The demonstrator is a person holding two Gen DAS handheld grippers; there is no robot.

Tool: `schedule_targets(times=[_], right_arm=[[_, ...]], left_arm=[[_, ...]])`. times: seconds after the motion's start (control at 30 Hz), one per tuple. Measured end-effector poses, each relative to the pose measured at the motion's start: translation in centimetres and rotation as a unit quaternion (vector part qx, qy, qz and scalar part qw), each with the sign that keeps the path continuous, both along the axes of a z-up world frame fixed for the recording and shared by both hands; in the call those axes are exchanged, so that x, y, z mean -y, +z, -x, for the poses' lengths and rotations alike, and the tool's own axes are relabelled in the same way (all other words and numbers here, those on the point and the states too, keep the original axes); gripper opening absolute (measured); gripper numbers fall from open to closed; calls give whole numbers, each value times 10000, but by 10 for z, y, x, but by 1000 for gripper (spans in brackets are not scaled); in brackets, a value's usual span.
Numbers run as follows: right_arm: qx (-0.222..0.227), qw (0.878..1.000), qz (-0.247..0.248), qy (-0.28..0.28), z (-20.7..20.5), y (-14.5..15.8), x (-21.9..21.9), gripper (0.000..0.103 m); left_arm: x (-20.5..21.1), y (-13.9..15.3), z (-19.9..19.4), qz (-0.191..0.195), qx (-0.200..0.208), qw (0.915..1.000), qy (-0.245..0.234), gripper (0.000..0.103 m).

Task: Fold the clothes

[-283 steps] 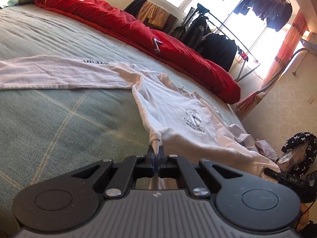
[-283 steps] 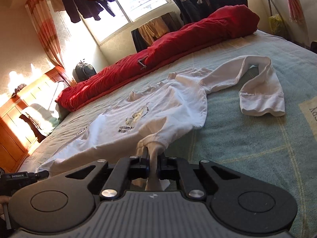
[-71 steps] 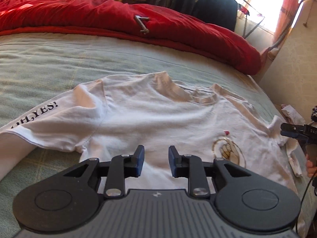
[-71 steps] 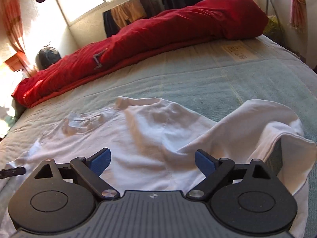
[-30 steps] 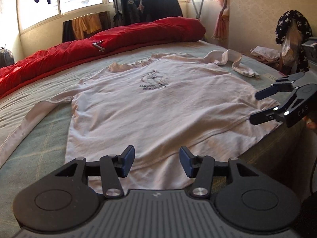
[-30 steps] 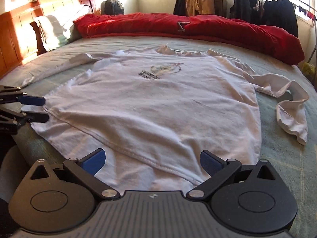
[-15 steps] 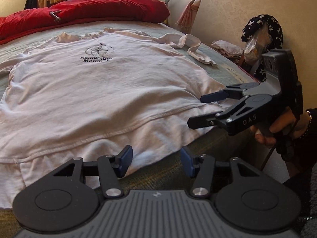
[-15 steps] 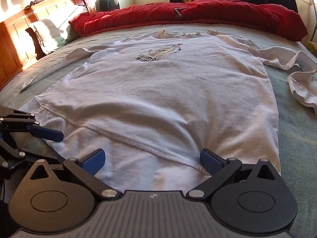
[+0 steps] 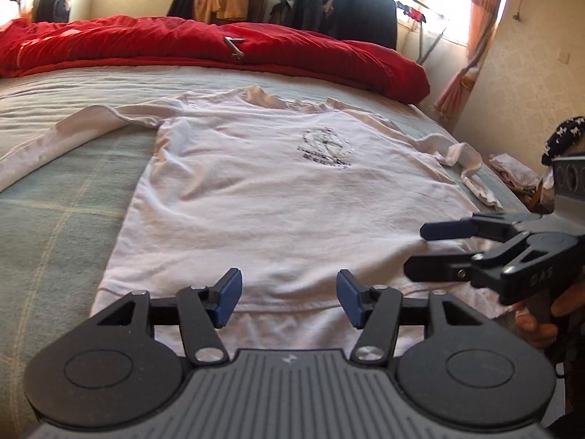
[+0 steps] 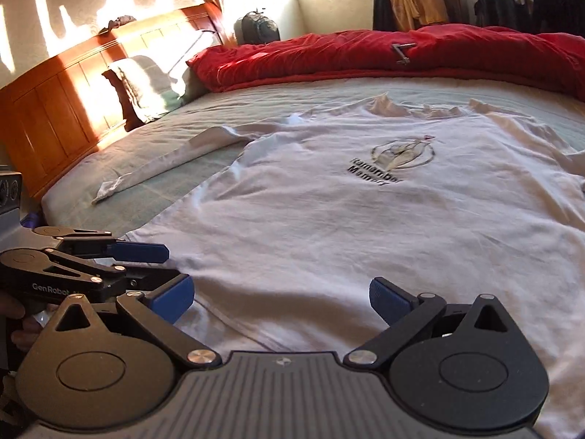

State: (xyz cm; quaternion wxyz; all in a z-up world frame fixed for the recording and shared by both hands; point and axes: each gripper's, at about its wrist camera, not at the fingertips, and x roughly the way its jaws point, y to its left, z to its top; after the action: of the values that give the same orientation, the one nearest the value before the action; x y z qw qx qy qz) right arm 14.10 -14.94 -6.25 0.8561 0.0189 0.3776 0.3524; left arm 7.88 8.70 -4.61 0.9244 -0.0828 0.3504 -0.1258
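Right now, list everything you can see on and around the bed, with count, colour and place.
shirt: one, white, long-sleeved, spread flat on the bed, print up
bed: one, green checked cover, under the shirt
quilt: one, red, bunched along the bed's far side
pillow: one, pale, against the headboard
headboard: one, orange wood, at the bed's end
backpack: one, grey, beyond the quilt
hanging clothes: several, dark, on a rack by the window
curtain: one, orange, tied back
left tool: one, black with blue pads, jaws opening over the hem, nothing gripped
right tool: one, same colours, open over the hem
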Motion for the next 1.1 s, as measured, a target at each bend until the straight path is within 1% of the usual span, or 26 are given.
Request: schedule_targets(times=[0.07, 0.1, 0.17, 0.23, 0.27, 0.33, 0.43, 0.47, 0.53, 0.6, 0.63, 0.7, 0.73, 0.8, 0.83, 0.9, 0.97, 1.03, 1.1], right_arm=[[49, 10000, 73, -43, -11, -18, -16, 103], [93, 9999, 91, -73, -12, -19, -19, 103], [180, 9997, 119, -132, -13, -18, -23, 103], [201, 9996, 87, -150, 0, -4, -17, 103], [208, 9996, 68, -156, 7, 4, -13, 103], [403, 9991, 102, -8, 24, 9, -7, 103], [-124, 9993, 357, -63, 29, -14, -3, 103], [10, 9996, 288, -81, 38, -16, 2, 103], [25, 9994, 326, -74, 52, -13, 8, 103], [7, 9993, 380, -53, 64, -10, 15, 103], [-8, 9993, 363, -62, 67, -6, 19, 103], [-26, 9995, 314, -97, 71, 2, 27, 103], [104, 9993, 302, -194, 72, 8, 32, 103], [604, 9956, 396, -590, 68, 21, 42, 103], [676, 9940, 456, -723, 63, 24, 46, 103], [551, 9912, 514, -1084, 47, 20, 59, 103], [264, 9884, 579, -1380, 34, 8, 71, 103], [-84, 9832, 691, -1686, 27, -11, 83, 103], [111, 9836, 661, -1673, 34, -20, 85, 103]], left_arm=[[-9, 2, 4, 105, 49, 9998, 153, 60], [-12, 3, 5, 138, 63, 9997, 208, 61], [-15, 2, 6, 141, 63, 9995, 291, 62], [-15, 3, 8, 69, 111, 9994, 316, 62], [-14, 3, 9, 62, 131, 9995, 289, 62], [-11, 1, 8, 96, 149, 9997, 185, 63], [-2, -5, 4, 73, 1, 10000, 47, 63], [0, -8, 5, 39, -48, 10000, -7, 63], [5, -12, 11, -9, -133, 9998, -168, 64], [5, -21, 17, 51, -296, 9991, -293, 66], [5, -22, 20, 37, -285, 9991, -320, 66], [7, -12, 20, 57, -174, 9990, -412, 66], [9, -6, 19, 80, -108, 9988, -463, 66], [19, 5, 10, 232, 52, 9973, -689, 66], [25, 10, 5, 327, 138, 9960, -824, 66], [39, 16, -7, 512, 250, 9923, -1099, 66], [56, 8, -21, 635, 53, 9897, -1285, 66], [73, -7, -34, 702, -235, 9874, -1400, 66], [80, -23, -44, 752, -426, 9867, -1375, 66]])
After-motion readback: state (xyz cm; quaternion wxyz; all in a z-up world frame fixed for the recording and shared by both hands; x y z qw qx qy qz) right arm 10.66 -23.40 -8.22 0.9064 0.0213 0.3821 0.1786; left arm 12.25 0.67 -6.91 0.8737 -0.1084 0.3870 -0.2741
